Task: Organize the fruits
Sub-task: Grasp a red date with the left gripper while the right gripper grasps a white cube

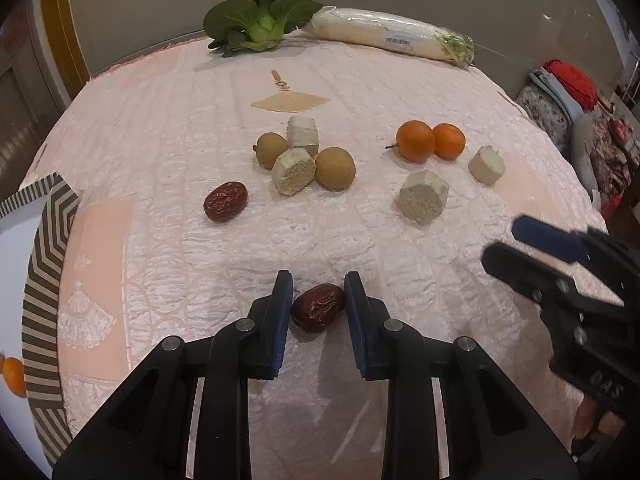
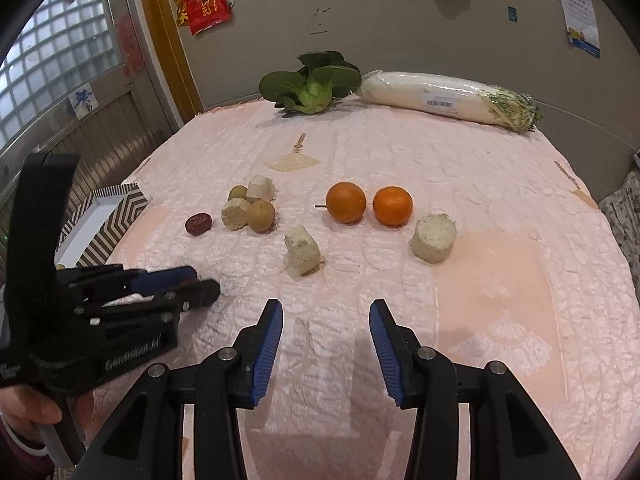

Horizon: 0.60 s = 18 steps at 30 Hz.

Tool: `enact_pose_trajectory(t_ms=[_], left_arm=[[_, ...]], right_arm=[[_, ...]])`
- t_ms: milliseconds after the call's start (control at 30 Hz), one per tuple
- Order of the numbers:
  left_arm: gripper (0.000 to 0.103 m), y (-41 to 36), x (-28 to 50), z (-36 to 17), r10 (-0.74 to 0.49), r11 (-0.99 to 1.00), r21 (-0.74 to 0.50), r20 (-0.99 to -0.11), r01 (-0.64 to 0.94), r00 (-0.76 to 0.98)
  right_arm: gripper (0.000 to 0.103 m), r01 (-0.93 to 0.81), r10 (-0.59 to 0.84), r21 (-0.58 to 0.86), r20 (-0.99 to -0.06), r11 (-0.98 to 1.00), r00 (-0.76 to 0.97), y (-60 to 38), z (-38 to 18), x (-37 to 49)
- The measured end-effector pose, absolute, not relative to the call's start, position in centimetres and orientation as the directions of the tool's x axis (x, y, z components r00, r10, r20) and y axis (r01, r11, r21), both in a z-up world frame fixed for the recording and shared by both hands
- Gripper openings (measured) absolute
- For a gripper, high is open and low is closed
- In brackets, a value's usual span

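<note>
Your left gripper [image 1: 318, 300] has its blue pads pinched on a red date [image 1: 319, 307] lying on the pink quilted cloth [image 1: 180, 240]. Expect that date to be light, wrinkled and slightly soft, so hold it across its middle and squeeze gently. It sits squarely between the jaws, one pad on each side. Your right gripper [image 2: 326, 316] hangs with jaws spread and empty over bare cloth. Ahead lie two oranges [image 2: 346, 202], two longans [image 1: 335, 168], then a second red date [image 1: 225, 201]. The striped box [image 1: 44, 280] waits left.
</note>
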<state>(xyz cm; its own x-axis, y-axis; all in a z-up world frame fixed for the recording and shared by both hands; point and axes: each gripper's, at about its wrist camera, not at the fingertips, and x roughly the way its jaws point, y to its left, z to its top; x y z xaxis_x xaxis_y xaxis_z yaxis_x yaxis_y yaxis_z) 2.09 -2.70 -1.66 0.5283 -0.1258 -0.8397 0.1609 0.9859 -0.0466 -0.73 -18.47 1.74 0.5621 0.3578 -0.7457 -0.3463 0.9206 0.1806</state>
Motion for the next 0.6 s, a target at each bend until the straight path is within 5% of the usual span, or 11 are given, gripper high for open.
enact_pose_trajectory(t_ms=[400,500,600], left_arm=[[0.026,-1.0,1.4,-0.7,-0.123,0.989,-0.057,-0.838,0.140,0.531],[0.026,-0.7,1.2,-0.6,-0.116,0.990,-0.051,-0.837,0.134,0.534],[0.026,-0.3,1.1,-0.5,-0.111,0.990,-0.049,-0.839,0.129,0.533]], right_arm=[[0.043,-0.443,0.379,0.139,-0.767,0.886,0.518,-14.8,0.4,4.3],[0.024,-0.458,0.343,0.080,-0.777,0.885,0.528,-13.8,0.0,4.7],[0.018,-0.469,0.354,0.082,-0.771,0.879,0.529,-13.5,0.1,4.1]])
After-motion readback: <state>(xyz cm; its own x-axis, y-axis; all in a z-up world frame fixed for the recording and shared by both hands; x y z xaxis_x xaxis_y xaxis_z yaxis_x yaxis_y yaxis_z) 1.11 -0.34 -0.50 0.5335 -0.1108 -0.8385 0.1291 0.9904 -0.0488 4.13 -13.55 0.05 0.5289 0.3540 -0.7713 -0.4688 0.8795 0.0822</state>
